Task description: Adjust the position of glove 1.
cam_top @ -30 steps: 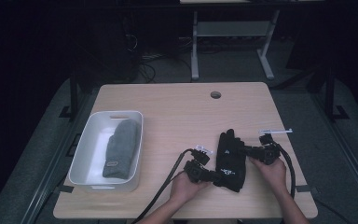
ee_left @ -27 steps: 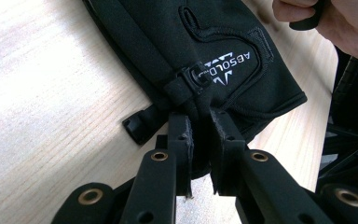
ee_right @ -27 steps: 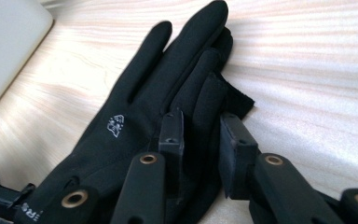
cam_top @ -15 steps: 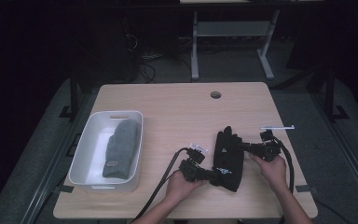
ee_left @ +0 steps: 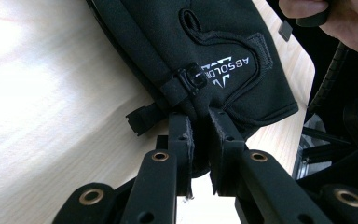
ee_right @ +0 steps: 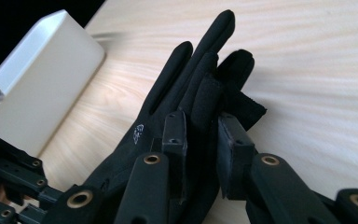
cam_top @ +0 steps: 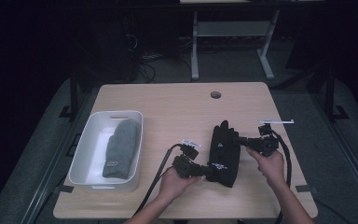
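A black glove (cam_top: 223, 151) with white lettering hangs between my two grippers, just above the wooden table (cam_top: 177, 107). My left gripper (cam_top: 208, 171) is shut on the glove's cuff edge, and its view shows the glove (ee_left: 214, 42) pinched at the left gripper's (ee_left: 199, 126) tips beside a small clip. My right gripper (cam_top: 242, 140) grips the finger end. Its jaws have just been closing, and in the right gripper view the right gripper (ee_right: 203, 126) is pressed on the black glove (ee_right: 186, 74) near the fingers.
A white bin (cam_top: 86, 144) at the table's left holds a grey mitten (cam_top: 120, 147); the bin's wall (ee_right: 42, 79) also appears in the right gripper view. A cable hole (cam_top: 216, 94) sits near the far edge. Bare tabletop lies between the bin and the glove.
Both hands have risen a little and lifted the glove with them. The glove has shifted slightly away from the near edge. The bin and mitten have not moved.
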`<state>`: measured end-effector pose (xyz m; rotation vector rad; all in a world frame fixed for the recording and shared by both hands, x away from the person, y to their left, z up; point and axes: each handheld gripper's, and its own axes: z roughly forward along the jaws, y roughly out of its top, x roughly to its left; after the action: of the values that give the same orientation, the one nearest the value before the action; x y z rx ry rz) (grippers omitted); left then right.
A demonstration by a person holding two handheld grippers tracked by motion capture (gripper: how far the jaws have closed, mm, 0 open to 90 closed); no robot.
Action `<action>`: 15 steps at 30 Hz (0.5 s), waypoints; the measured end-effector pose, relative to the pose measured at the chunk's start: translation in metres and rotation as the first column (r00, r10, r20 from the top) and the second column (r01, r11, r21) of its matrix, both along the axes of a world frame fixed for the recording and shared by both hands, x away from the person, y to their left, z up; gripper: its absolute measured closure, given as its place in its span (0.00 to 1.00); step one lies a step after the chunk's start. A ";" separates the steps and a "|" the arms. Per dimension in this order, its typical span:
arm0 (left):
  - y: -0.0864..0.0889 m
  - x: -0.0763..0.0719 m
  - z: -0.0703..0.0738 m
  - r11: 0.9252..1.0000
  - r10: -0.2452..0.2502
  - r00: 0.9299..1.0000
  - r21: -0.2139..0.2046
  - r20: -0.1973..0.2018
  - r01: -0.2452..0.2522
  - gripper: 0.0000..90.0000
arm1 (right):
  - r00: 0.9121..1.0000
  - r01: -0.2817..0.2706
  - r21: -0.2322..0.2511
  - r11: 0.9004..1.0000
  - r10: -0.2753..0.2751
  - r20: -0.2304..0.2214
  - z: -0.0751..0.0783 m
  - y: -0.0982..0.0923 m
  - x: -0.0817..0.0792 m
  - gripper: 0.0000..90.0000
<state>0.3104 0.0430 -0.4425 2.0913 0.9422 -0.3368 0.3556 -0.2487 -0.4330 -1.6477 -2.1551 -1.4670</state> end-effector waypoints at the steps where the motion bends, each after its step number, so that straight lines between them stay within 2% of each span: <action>1: 0.000 0.000 0.000 1.000 0.000 1.000 0.000 0.000 0.000 0.90 | 1.000 -0.004 0.005 1.000 0.003 0.006 0.002 0.001 0.001 0.83; 10: 0.015 0.002 0.016 1.000 0.005 1.000 -0.017 0.026 -0.005 0.90 | 0.999 -0.020 0.024 0.999 0.020 0.025 0.021 0.013 0.007 0.83; 15: 0.022 0.001 0.025 0.999 0.016 0.999 -0.028 0.032 -0.016 0.90 | 0.999 -0.035 0.019 0.999 0.034 0.031 0.029 0.019 0.010 0.83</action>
<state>0.3113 0.0651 -0.4177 2.0573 0.9300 -0.3055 0.3660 -0.2295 -0.4039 -1.5842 -2.1655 -1.5087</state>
